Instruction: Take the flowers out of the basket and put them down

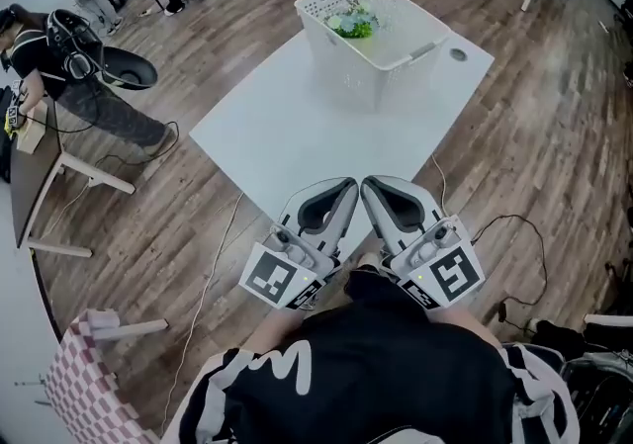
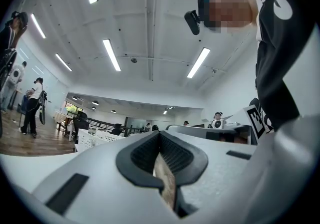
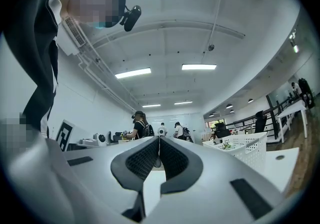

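Flowers point(image 1: 353, 22) lie inside the white basket point(image 1: 346, 71), near its far-left corner; green leaves and pale blooms show above the rim. Basket stands on the far end of the white table point(image 1: 297, 126), near a round hole in the tabletop. The right gripper view shows the basket point(image 3: 245, 145) low on the right with the flowers point(image 3: 227, 145) in it.

2 grippers are held side by side close to the person's body, at the table's near corner, well apart from the basket. Left gripper point(image 1: 344, 187): jaws together, nothing between them, confirmed in its own view point(image 2: 160, 133). Right gripper point(image 1: 374, 185): jaws together too, empty point(image 3: 159, 139). Tips of both point toward the basket.

Wood floor point(image 1: 534, 135) all round, cables on it.
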Motion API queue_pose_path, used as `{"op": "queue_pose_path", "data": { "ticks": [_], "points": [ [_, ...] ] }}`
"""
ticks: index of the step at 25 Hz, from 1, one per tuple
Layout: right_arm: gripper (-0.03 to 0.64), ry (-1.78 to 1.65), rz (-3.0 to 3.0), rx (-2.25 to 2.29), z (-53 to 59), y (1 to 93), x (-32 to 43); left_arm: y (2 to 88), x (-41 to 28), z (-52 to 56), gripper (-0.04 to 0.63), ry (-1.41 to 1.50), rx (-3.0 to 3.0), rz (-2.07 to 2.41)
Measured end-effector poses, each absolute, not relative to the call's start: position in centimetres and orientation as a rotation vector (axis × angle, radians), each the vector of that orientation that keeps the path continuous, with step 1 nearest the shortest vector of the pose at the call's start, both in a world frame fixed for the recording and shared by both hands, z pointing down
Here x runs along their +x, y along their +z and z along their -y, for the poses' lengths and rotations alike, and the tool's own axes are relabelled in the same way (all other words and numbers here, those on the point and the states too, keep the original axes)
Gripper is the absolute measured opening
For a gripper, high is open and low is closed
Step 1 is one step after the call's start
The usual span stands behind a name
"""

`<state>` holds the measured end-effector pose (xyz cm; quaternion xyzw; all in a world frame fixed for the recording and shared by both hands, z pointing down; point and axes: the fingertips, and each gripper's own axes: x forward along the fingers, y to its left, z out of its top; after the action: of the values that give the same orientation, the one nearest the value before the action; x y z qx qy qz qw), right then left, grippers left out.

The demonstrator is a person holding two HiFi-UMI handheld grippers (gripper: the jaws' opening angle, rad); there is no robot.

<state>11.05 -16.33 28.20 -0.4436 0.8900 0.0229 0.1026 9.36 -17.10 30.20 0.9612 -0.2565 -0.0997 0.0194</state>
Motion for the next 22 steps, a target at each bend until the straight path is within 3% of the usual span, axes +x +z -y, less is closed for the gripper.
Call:
{"op": "queue_pose_path", "data": {
  "ticks": [8, 22],
  "points": [
    [0.018, 0.014, -2.629, -1.313, 22.9, 28.4, 14.6, 30.3, 11.7, 23.9, 0.003, -0.286, 2.965, 0.867],
    [0.018, -0.014, -2.626, -1.360, 30.4, 28.7, 11.8, 30.9, 9.9, 31.2, 0.003, -0.255, 2.952, 0.798]
  ]
}}
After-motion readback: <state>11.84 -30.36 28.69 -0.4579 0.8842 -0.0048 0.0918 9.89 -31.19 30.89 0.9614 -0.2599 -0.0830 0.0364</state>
